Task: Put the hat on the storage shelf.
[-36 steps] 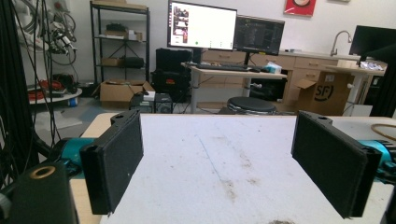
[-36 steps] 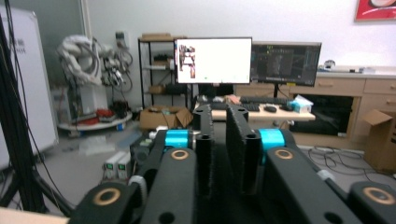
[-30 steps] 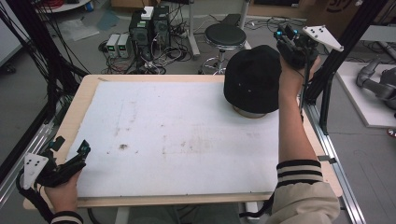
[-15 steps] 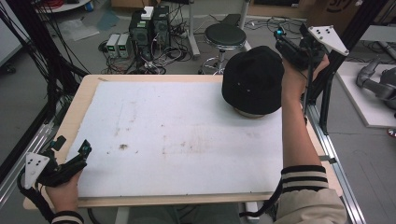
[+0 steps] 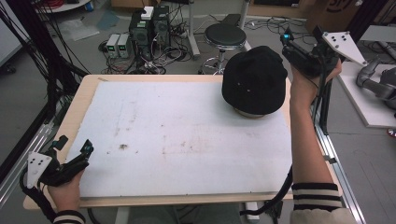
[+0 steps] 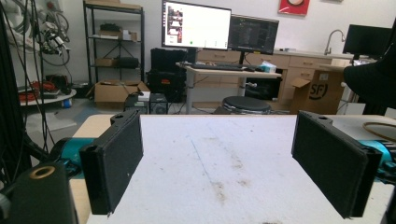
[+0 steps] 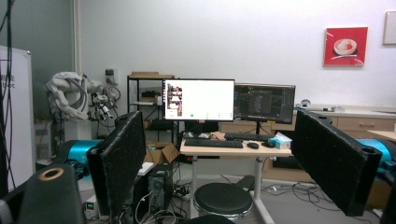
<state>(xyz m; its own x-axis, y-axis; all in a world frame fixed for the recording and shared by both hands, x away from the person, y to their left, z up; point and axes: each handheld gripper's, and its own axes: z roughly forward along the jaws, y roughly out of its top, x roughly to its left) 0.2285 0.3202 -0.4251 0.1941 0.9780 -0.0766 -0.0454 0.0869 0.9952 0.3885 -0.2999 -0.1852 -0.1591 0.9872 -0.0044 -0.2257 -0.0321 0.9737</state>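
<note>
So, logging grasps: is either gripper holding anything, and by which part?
Nothing is held: left gripper and right gripper are open, beside the black cap.

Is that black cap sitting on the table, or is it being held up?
Sitting. The black cap rests crown-up on the table; the right gripper is open, apart from it.

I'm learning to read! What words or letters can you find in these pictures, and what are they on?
"SF": on the cardboard box behind the table, in the left gripper view.
Monitor screens: too small and blurred to read.
Red picture on the wall: no words I can read.
Black cap: no readable label.
</note>
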